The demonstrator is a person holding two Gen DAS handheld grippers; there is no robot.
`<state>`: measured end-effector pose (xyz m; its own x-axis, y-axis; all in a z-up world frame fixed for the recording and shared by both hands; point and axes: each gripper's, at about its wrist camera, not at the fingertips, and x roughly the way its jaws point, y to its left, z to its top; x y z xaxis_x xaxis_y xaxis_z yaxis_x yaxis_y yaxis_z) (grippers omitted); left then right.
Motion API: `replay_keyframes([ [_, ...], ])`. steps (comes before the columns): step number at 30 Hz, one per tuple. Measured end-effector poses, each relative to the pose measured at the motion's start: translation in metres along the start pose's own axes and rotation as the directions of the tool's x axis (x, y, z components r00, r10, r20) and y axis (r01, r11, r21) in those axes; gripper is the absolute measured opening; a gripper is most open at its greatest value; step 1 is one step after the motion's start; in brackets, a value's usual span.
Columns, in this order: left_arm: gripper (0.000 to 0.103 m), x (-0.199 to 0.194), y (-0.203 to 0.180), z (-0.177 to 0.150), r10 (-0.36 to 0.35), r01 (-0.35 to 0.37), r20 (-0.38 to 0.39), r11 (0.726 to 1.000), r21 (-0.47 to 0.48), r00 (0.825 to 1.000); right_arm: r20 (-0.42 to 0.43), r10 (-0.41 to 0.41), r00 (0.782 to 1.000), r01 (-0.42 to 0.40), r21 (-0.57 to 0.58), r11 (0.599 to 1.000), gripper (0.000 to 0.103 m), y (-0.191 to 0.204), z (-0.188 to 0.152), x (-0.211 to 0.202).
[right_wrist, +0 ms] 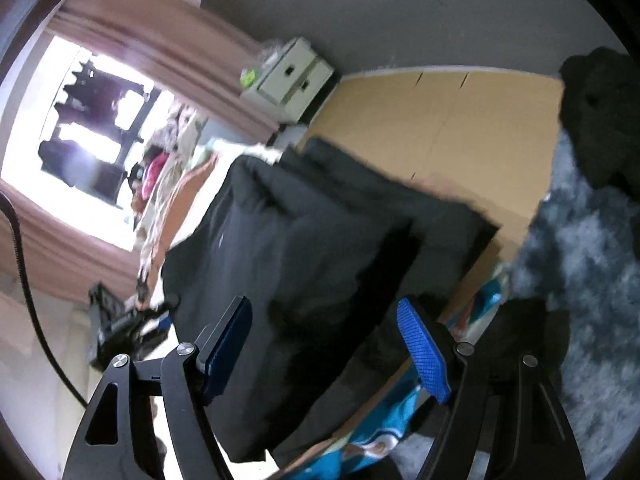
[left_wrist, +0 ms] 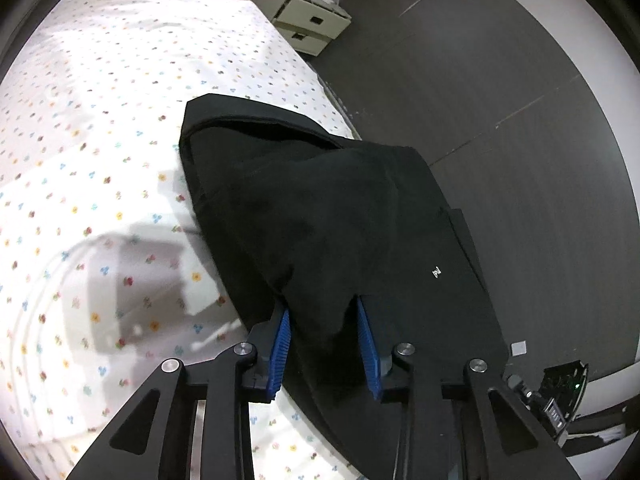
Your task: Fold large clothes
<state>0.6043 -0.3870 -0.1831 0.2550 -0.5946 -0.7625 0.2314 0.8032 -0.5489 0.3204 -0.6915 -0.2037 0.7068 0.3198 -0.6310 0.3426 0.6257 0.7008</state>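
A large black garment [left_wrist: 320, 208] lies at the right edge of the bed, folded over itself, part of it hanging past the mattress edge; a small white logo shows on it. My left gripper [left_wrist: 324, 312] is shut on a bunched fold of this black garment between its blue pads [left_wrist: 282, 344]. In the right wrist view the same black garment [right_wrist: 304, 264] fills the middle, blurred. My right gripper [right_wrist: 324, 320] has its blue pads [right_wrist: 424, 356] wide apart, with the cloth lying between and beyond them, not pinched.
The bed has a white floral sheet [left_wrist: 120, 140]. A cream drawer unit [left_wrist: 312, 20] stands beyond the bed on the dark floor [left_wrist: 500, 100]. In the right wrist view: a teal garment [right_wrist: 384, 428], a grey shaggy rug [right_wrist: 580, 280], a bright window with pink curtains [right_wrist: 92, 128].
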Motion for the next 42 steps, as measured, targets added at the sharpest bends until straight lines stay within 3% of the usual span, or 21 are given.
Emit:
replay_keyframes([
  [4, 0.034, 0.009, -0.003, 0.006, 0.005, -0.005, -0.004, 1.0, 0.012, 1.0, -0.026, -0.014, 1.0, 0.014, 0.0, 1.0, 0.074, 0.0, 0.003, 0.029],
  [6, 0.034, 0.015, -0.007, 0.013, 0.008, -0.008, -0.008, 1.0, 0.025, 1.0, -0.01, -0.008, 1.0, 0.008, 0.03, 1.0, 0.064, -0.005, 0.004, 0.036],
  [8, 0.034, 0.022, -0.013, 0.022, -0.001, 0.001, -0.005, 0.999, 0.035, 1.0, 0.018, -0.009, 1.0, 0.008, 0.055, 0.998, 0.042, -0.01, 0.007, 0.039],
  [11, 0.034, 0.028, -0.022, 0.029, 0.007, -0.007, 0.001, 0.999, 0.037, 1.0, 0.073, -0.023, 0.997, 0.018, 0.062, 0.998, 0.025, -0.009, 0.01, 0.032],
  [15, 0.038, 0.018, -0.023, 0.024, 0.011, -0.011, -0.002, 0.999, 0.04, 1.0, 0.074, -0.046, 0.996, 0.042, 0.053, 0.998, 0.025, -0.007, 0.014, 0.03],
  [18, 0.047, -0.002, -0.012, 0.016, 0.012, -0.012, 0.003, 0.999, 0.04, 1.0, 0.08, -0.048, 0.996, 0.044, 0.047, 0.998, 0.025, -0.006, 0.011, 0.029],
  [19, 0.053, -0.009, -0.008, 0.015, 0.021, -0.021, 0.006, 0.999, 0.037, 1.0, 0.082, -0.051, 0.995, 0.047, 0.046, 0.998, 0.025, -0.007, 0.012, 0.028],
  [22, 0.055, -0.029, 0.0, 0.014, 0.062, -0.063, 0.043, 0.998, 0.025, 0.997, 0.093, -0.073, 0.993, 0.069, 0.043, 0.997, 0.025, -0.004, 0.015, 0.027],
  [24, 0.059, -0.04, 0.005, 0.013, 0.064, -0.064, 0.05, 0.998, 0.009, 0.997, 0.089, -0.098, 0.991, 0.095, 0.044, 0.995, 0.028, 0.0, 0.014, 0.024],
  [27, 0.061, -0.056, 0.003, 0.007, 0.065, -0.067, 0.041, 0.997, 0.037, 0.997, 0.103, -0.154, 0.983, 0.149, 0.048, 0.988, 0.043, 0.007, 0.009, 0.012],
  [29, 0.062, -0.065, 0.002, 0.005, 0.069, -0.071, 0.041, 0.996, 0.049, 0.997, 0.124, -0.167, 0.978, 0.163, 0.038, 0.986, 0.058, 0.015, 0.006, -0.004],
  [31, 0.071, -0.08, 0.003, -0.002, 0.067, -0.07, 0.049, 0.996, 0.056, 0.997, 0.146, -0.164, 0.976, 0.163, 0.017, 0.986, 0.072, 0.024, 0.003, -0.019],
  [36, 0.086, -0.115, -0.003, -0.017, 0.082, -0.091, 0.106, 0.992, 0.085, 0.991, 0.165, -0.17, 0.972, 0.18, -0.046, 0.983, 0.075, 0.05, -0.006, -0.046],
  [42, 0.1, -0.168, -0.012, -0.043, 0.076, -0.104, 0.191, 0.985, 0.137, 0.979, 0.187, -0.153, 0.97, 0.177, -0.117, 0.977, 0.087, 0.084, -0.028, -0.069],
])
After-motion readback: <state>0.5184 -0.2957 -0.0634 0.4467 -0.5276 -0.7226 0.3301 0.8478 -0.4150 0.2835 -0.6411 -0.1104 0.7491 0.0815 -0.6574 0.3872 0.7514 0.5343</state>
